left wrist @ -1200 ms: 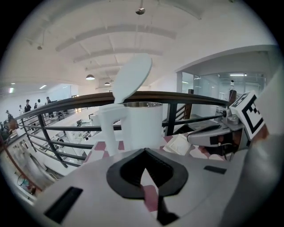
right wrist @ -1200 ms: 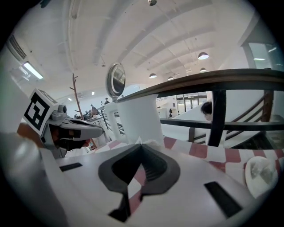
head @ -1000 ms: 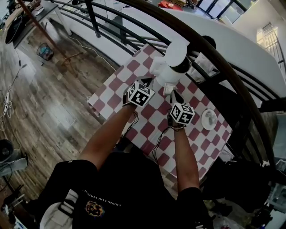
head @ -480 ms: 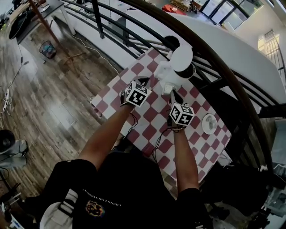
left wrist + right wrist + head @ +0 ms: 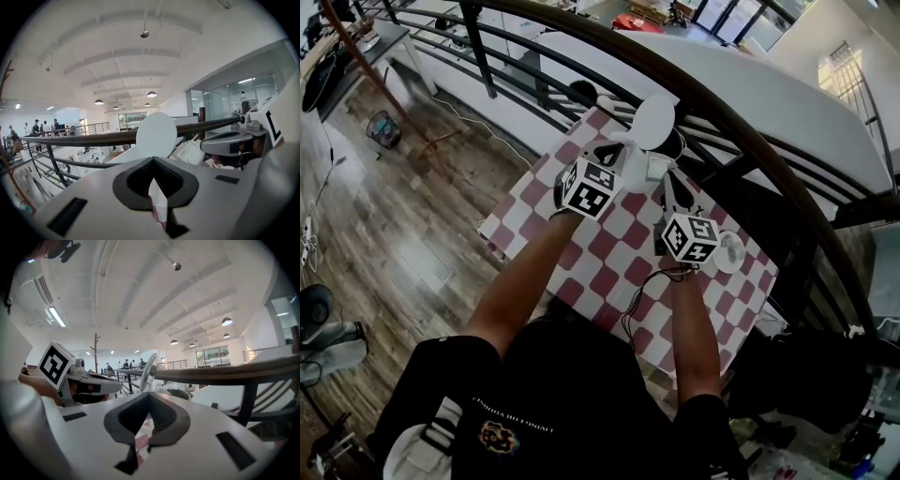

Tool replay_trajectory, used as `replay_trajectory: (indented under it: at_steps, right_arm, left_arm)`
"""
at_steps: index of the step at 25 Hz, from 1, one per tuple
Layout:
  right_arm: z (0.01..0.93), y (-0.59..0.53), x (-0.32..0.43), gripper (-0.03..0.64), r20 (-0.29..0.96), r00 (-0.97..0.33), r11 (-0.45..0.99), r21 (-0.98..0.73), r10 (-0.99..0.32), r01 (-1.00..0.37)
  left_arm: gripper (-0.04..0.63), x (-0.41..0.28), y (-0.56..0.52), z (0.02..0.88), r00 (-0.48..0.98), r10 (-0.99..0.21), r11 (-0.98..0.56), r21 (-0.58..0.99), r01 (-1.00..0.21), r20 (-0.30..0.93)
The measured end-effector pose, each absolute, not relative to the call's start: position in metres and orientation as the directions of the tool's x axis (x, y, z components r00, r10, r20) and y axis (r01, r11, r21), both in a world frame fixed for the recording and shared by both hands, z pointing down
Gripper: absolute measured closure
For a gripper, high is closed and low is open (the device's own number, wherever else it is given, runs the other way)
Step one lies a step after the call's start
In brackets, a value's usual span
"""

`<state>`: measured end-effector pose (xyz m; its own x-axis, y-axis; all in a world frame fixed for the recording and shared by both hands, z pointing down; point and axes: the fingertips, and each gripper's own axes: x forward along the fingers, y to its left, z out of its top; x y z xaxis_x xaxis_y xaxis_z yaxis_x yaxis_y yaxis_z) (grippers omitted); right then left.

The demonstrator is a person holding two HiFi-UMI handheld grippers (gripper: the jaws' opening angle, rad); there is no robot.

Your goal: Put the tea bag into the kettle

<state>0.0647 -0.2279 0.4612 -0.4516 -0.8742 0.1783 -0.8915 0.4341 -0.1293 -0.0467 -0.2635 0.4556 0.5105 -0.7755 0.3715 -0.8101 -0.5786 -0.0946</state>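
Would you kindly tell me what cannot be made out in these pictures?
- Inside the kettle: head view, opening small and dark beside the raised lid.
- Most of the tea bag: left gripper view, shut jaws of the left tool cover it.
- What the white dish holds: head view, too small.

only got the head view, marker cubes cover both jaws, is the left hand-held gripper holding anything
Observer: Yes. The left gripper view shows the left hand-held gripper shut on a white paper packet, seemingly the tea bag.
Operator: and the right one
Observer: The right hand-held gripper is shut, with nothing visible between its jaws.
Operator: way in clear?
Observer: The kettle has its lid standing upright, seen edge-on in the right gripper view.
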Motion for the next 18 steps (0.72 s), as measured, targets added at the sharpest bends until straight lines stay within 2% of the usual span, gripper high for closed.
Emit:
replay_trajectory:
  at_steps: [7, 18]
  right_arm:
    - [0.410, -0.243, 0.081, 0.601, 0.075, -0.420, 0.413, -0.092, -0.905, -0.906]
    - [0.407, -0.265, 0.092, 0.601, 0.077, -0.400, 0.393, -0.090, -0.913, -0.915]
  left_arm:
    - [0.597, -0.022, -0.269, 0.415, 0.550, -0.776, -0.607, -0.125, -0.785, 0.308]
    - [0.597, -0.025, -0.277, 0.414, 0.540, -0.785, -0.596, -0.130, -0.793, 0.302]
